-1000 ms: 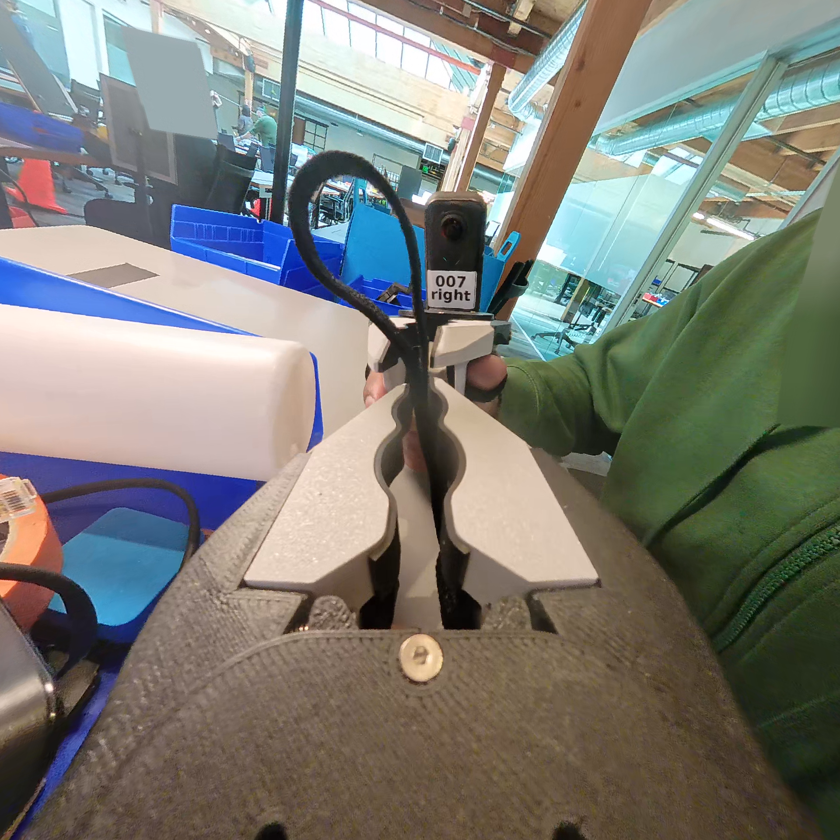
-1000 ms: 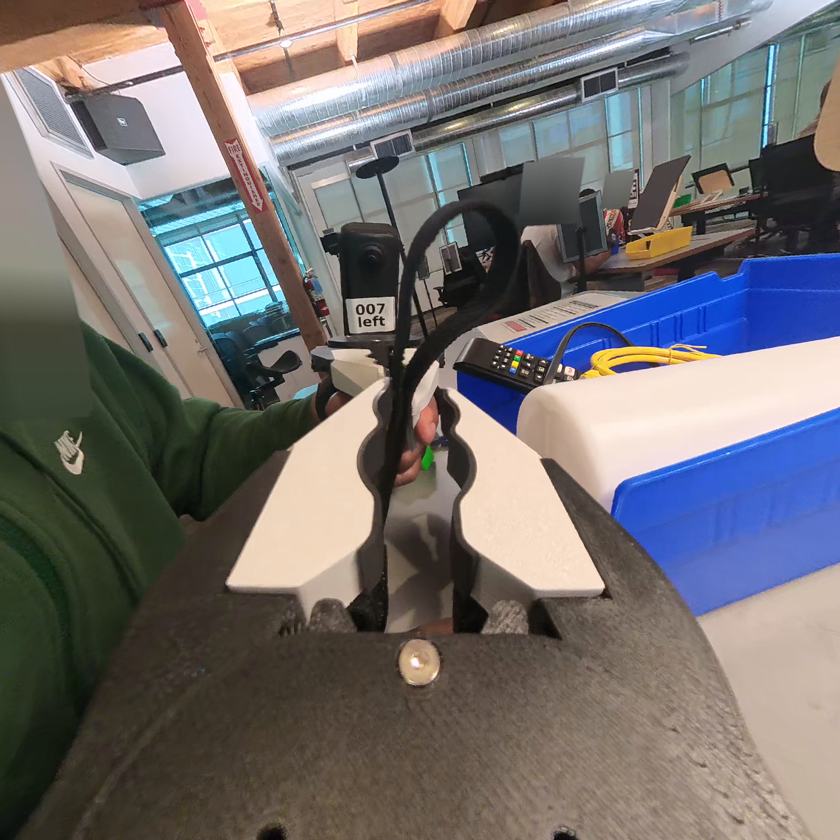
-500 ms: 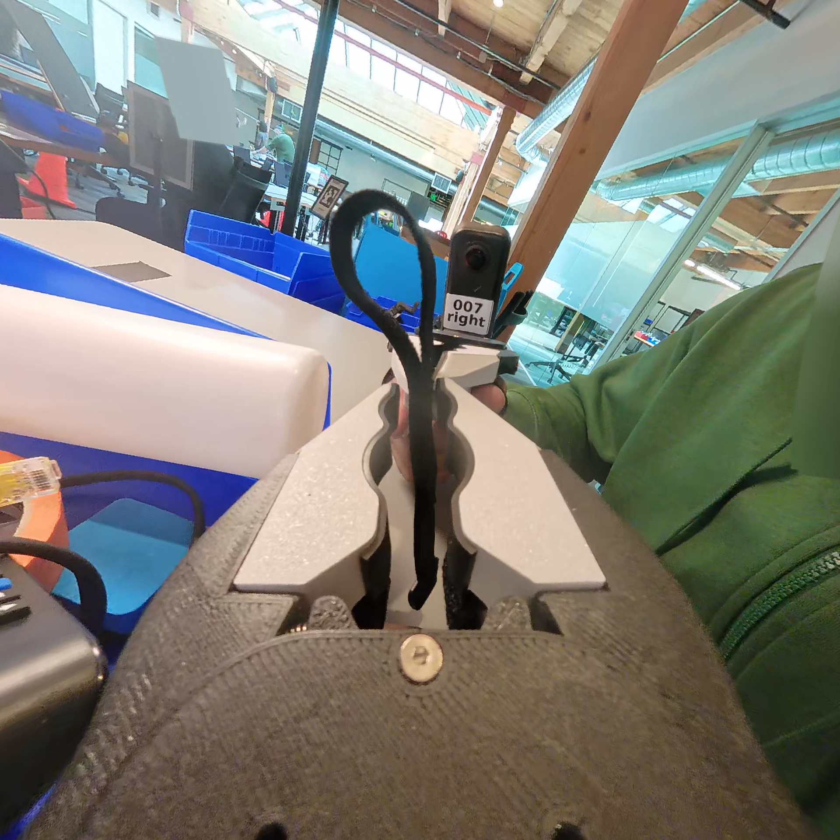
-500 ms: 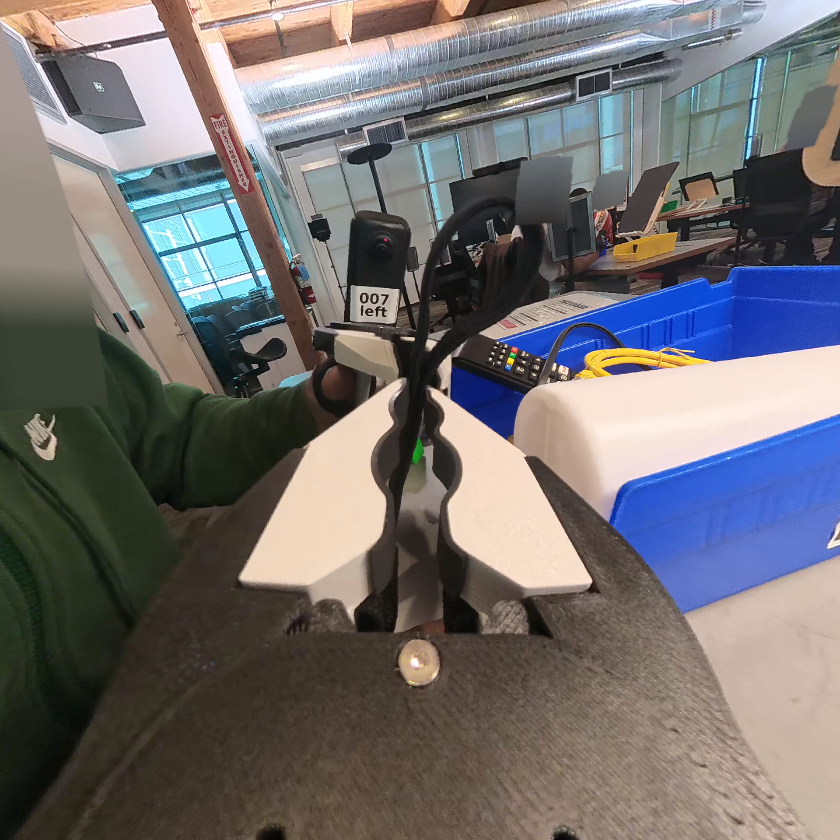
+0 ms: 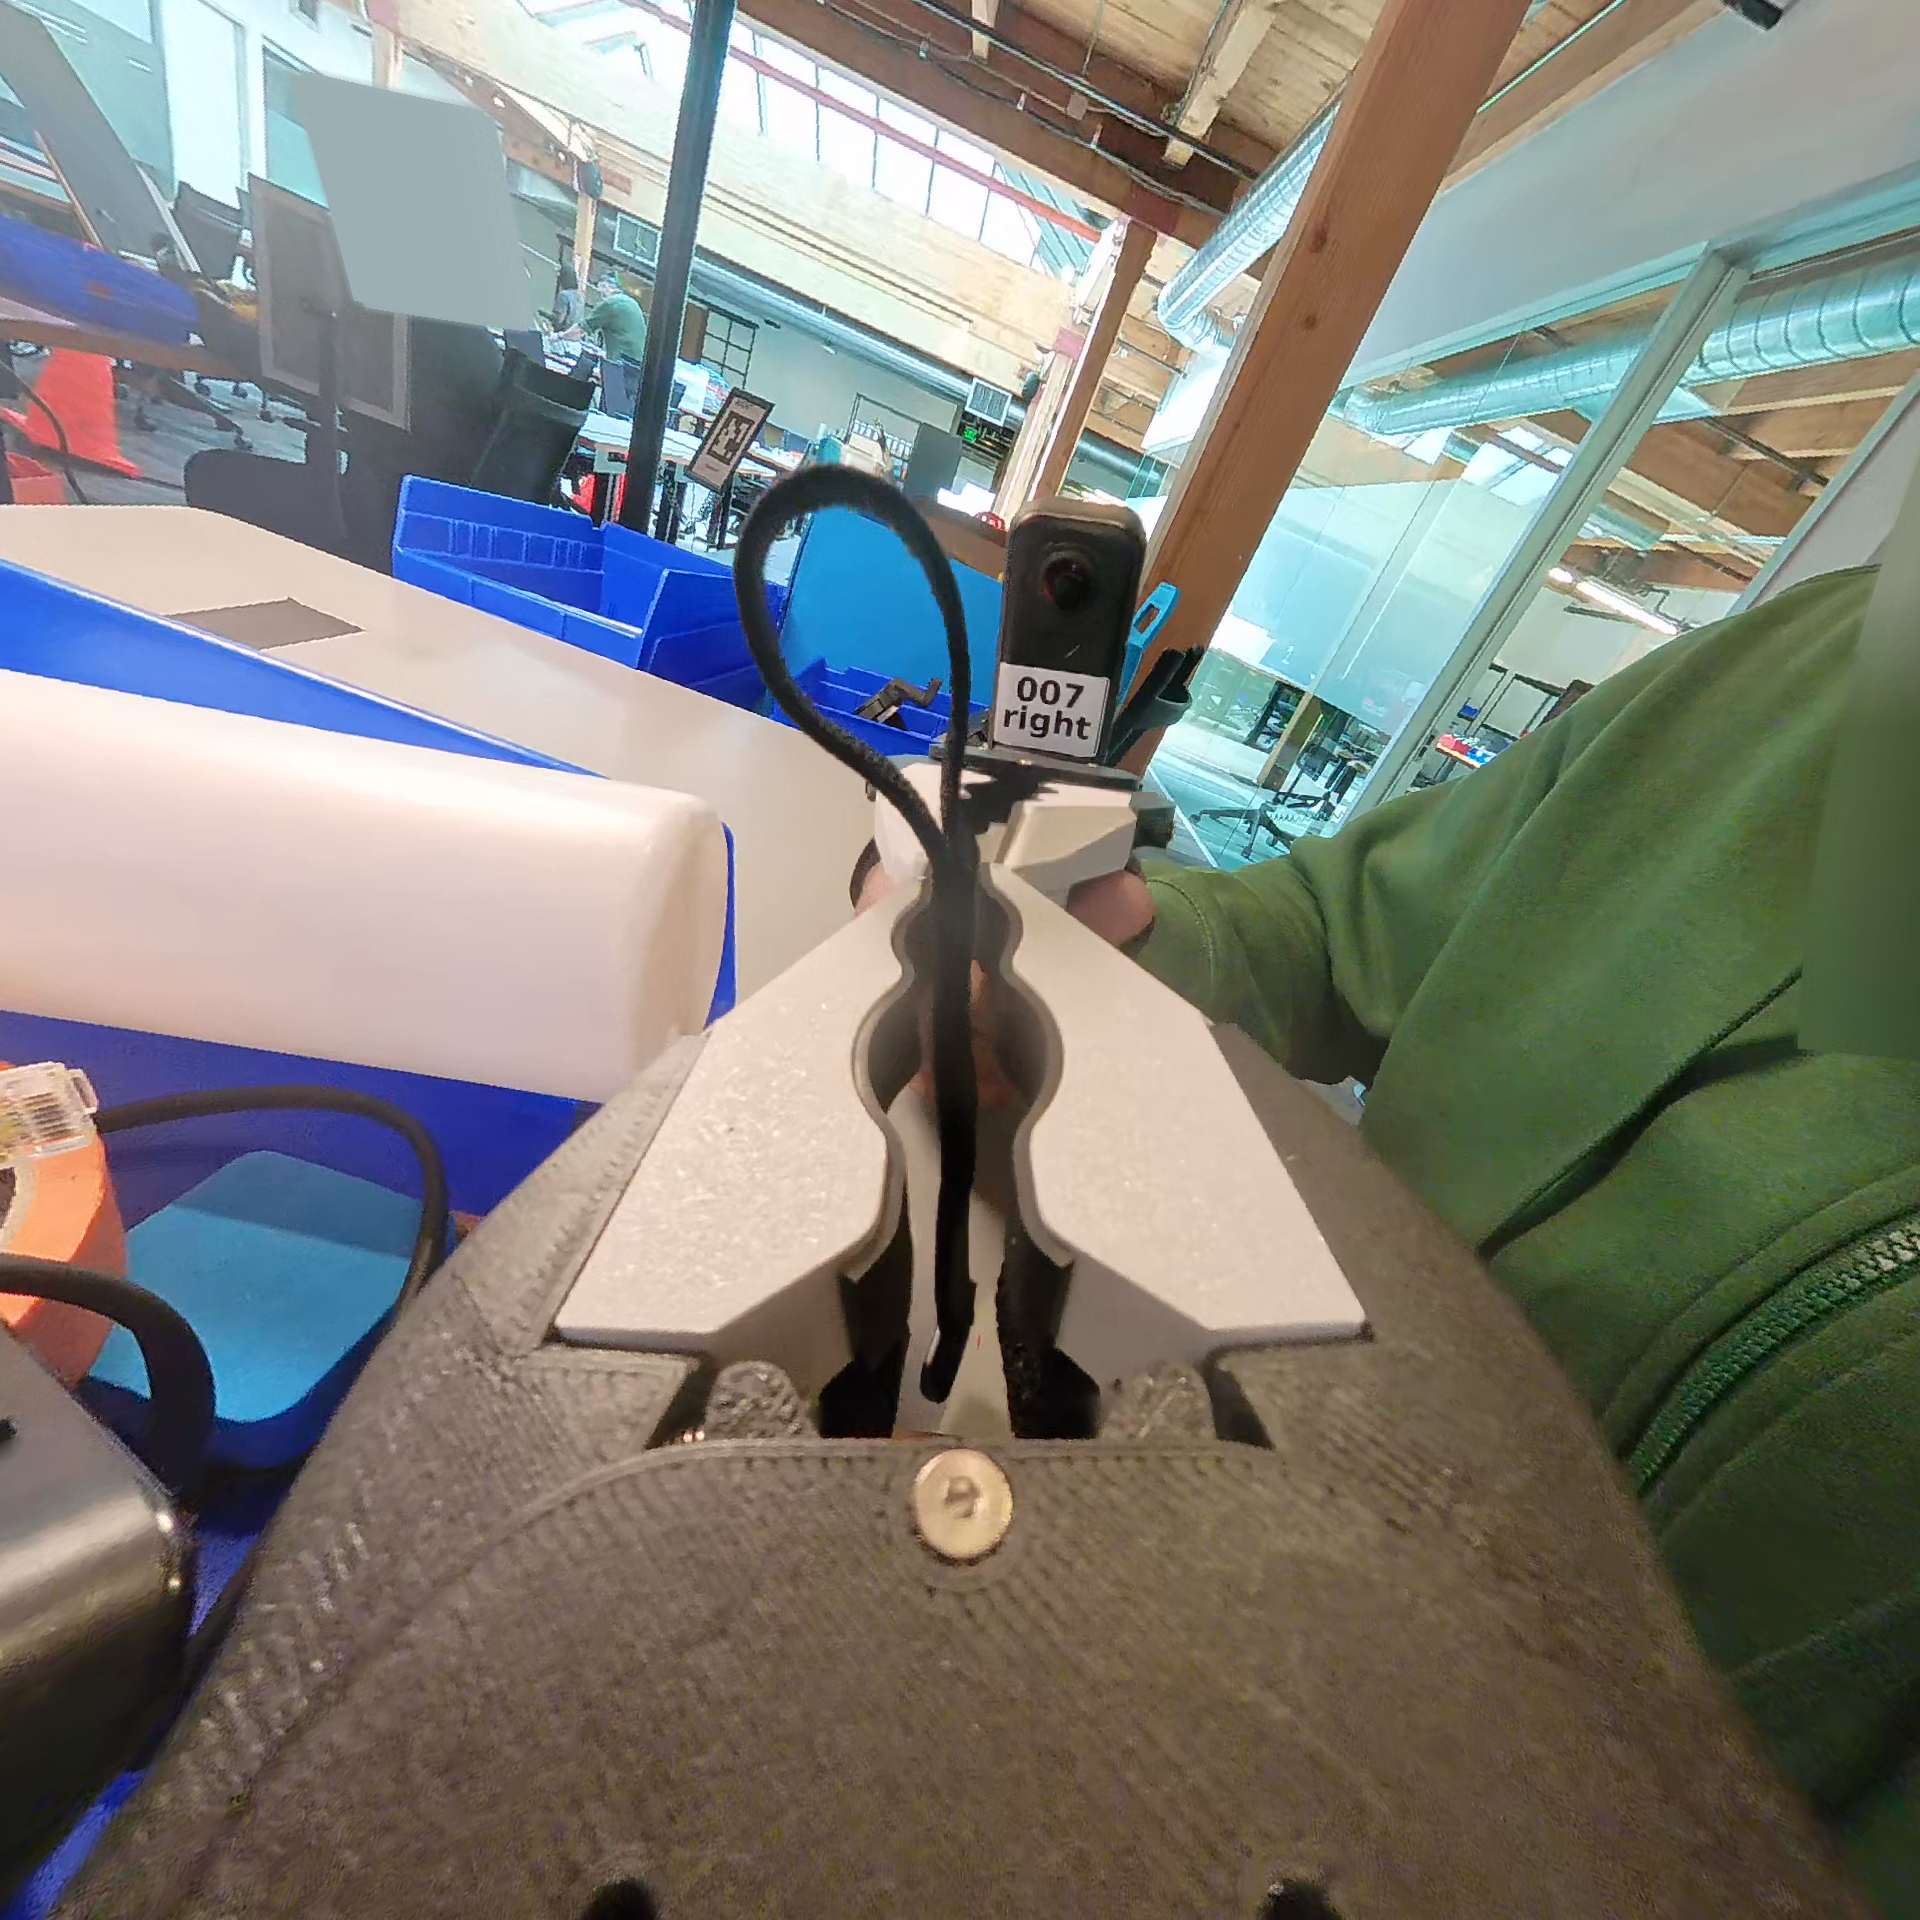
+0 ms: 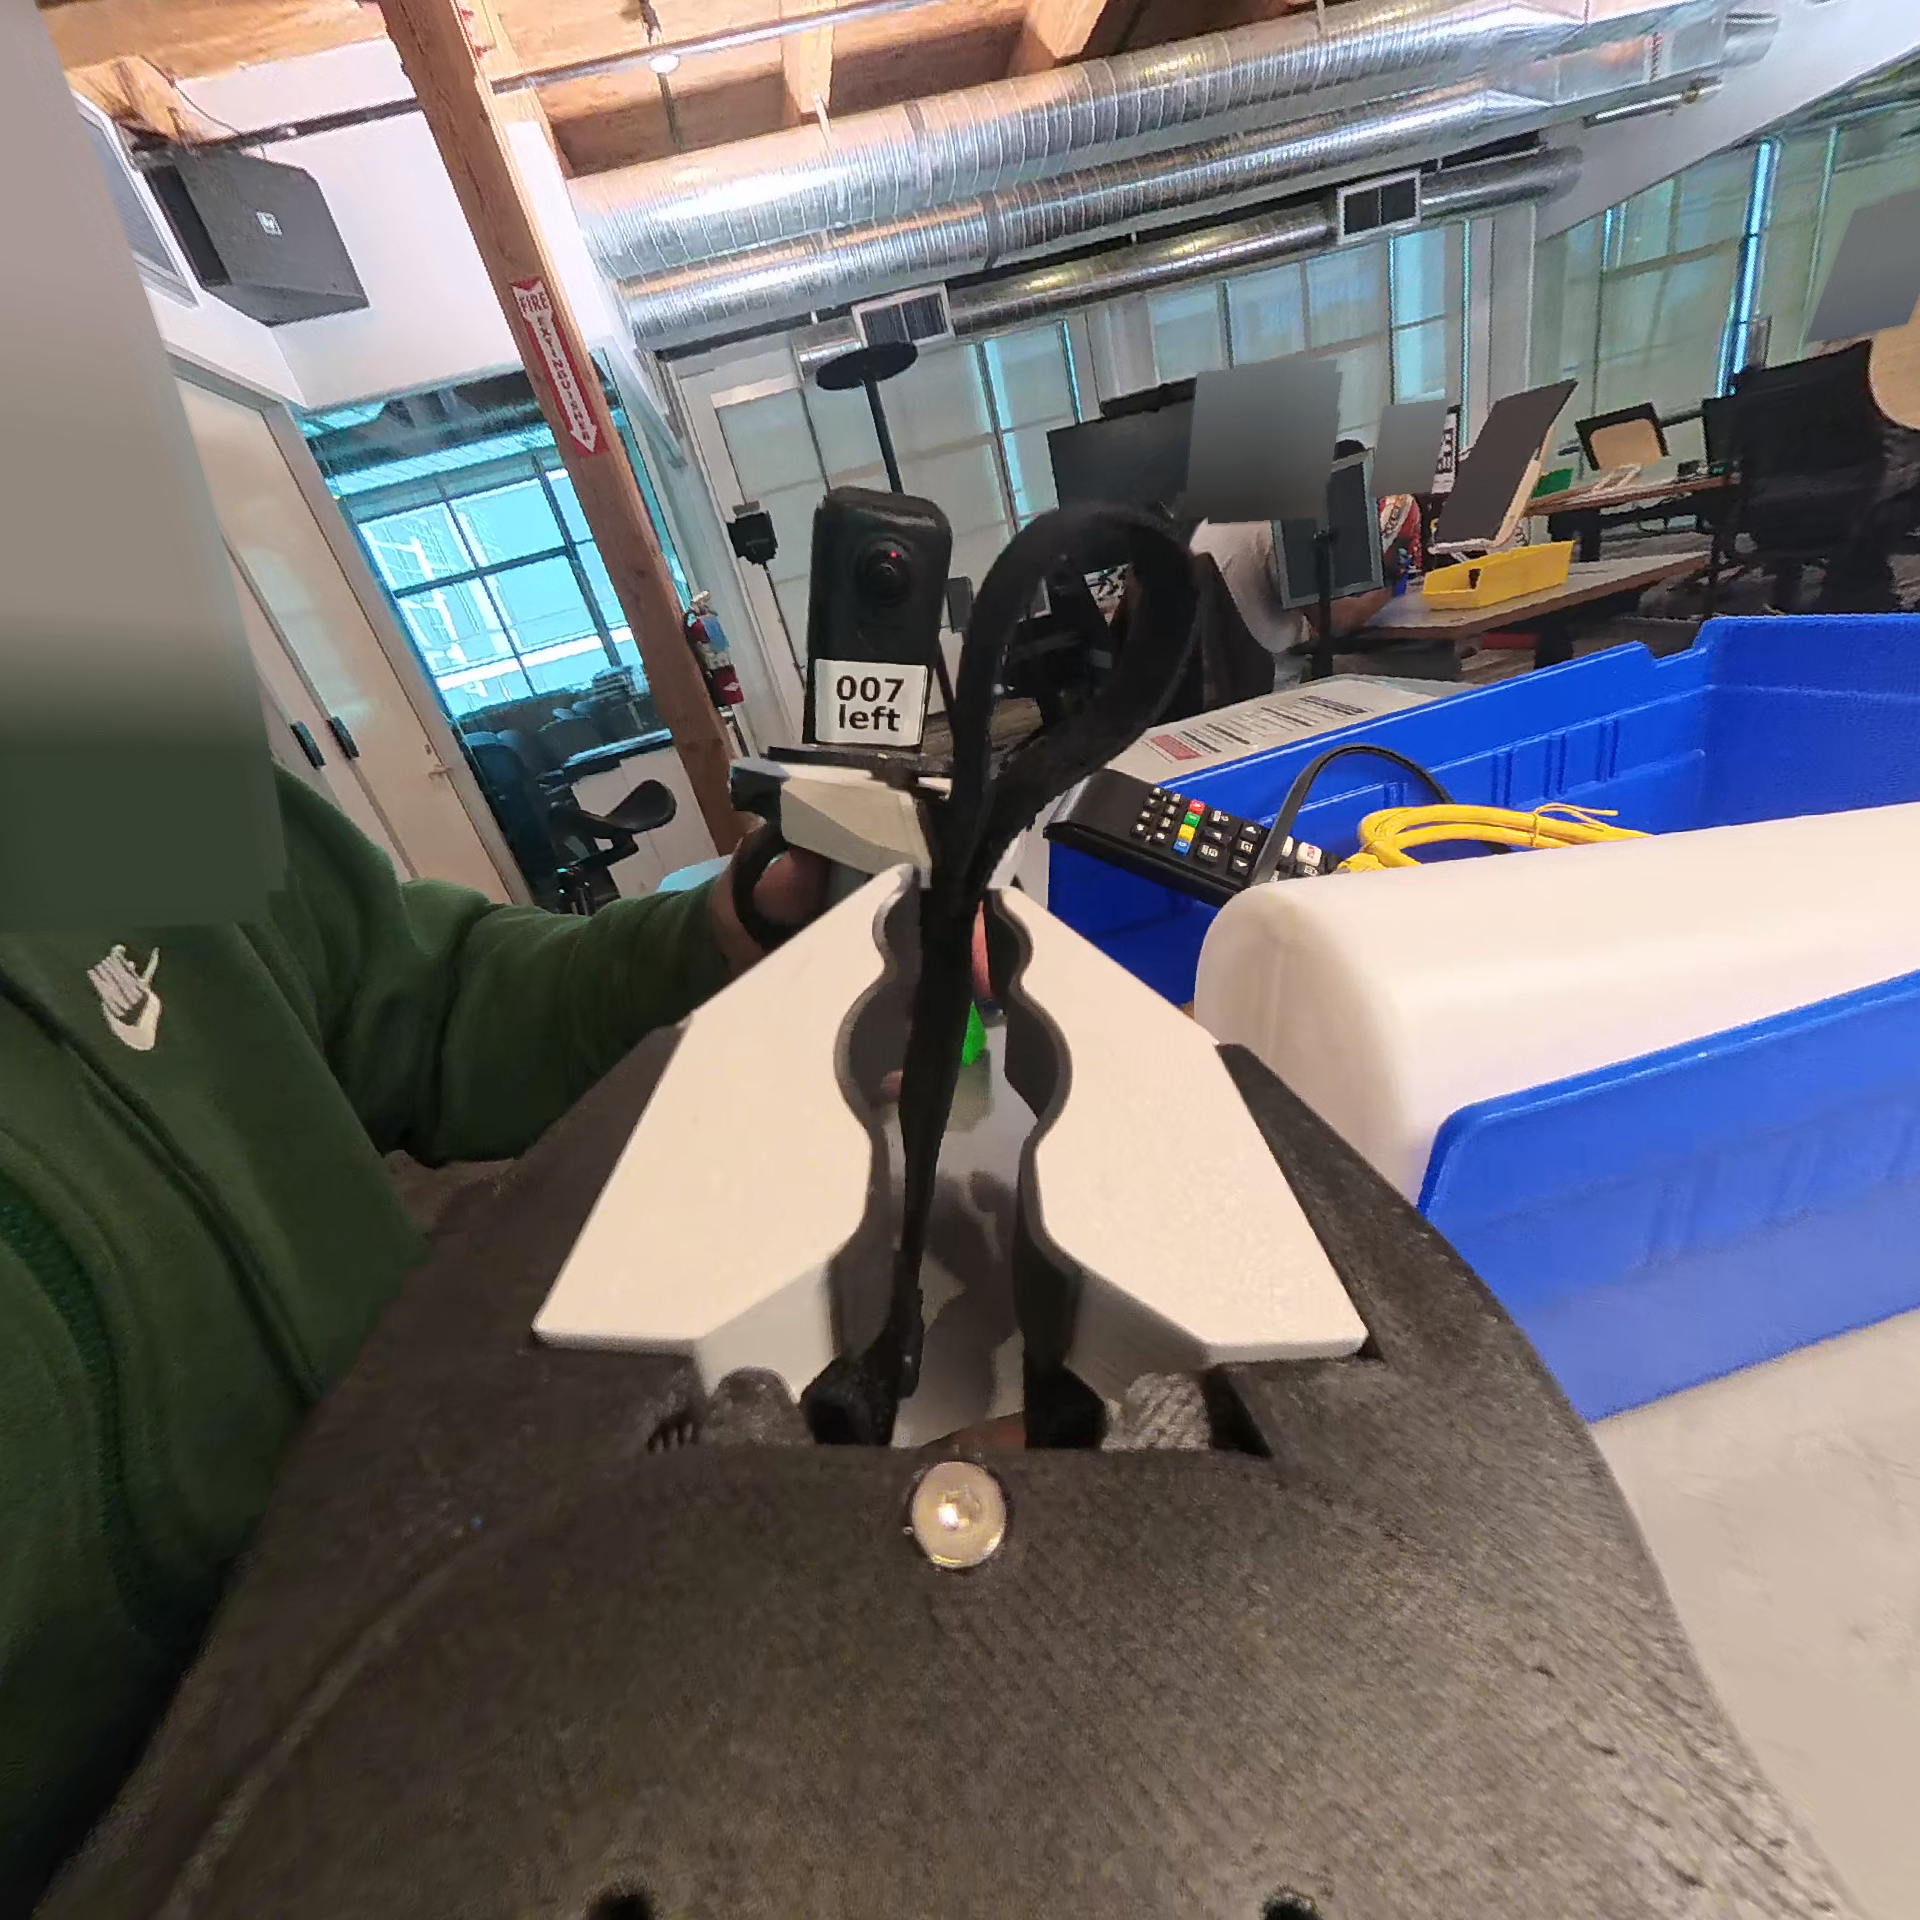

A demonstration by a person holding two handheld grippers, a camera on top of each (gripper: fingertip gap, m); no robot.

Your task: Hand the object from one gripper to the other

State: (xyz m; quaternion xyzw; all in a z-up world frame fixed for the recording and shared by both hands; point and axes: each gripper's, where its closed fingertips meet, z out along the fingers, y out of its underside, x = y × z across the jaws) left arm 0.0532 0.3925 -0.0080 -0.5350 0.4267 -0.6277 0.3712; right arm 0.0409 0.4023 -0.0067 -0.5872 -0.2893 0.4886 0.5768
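The two grippers face each other tip to tip, with a black strap (image 5: 940,1039) running between them; in the left wrist view the left gripper (image 5: 958,883) has its grey fingers (image 5: 769,1164) standing a little apart, and the strap hangs down the gap with its free end loose near the finger roots, touching neither pad so far as can be seen, so this gripper has no hold on it; beyond its tips the right gripper (image 5: 951,831) pinches the strap where the two runs of the loop meet, and the loop rises above it in a tall curl beside that gripper's black camera (image 5: 1070,592); in the right wrist view the right gripper (image 6: 951,894) has the strap (image 6: 935,1039) lying between its fingers (image 6: 727,1174), nipped only at the narrow tips while the wider scalloped gap behind stays clear, the tail trailing down against the left finger's root; the left gripper (image 6: 914,821) sits just past it; a green sleeve (image 5: 1507,935) reaches in from the right of the left wrist view; a blue bin (image 6: 1662,1174) holding a white block (image 6: 1558,966) lies alongside, with a remote control (image 6: 1184,831) and a yellow cable (image 6: 1475,831) behind.
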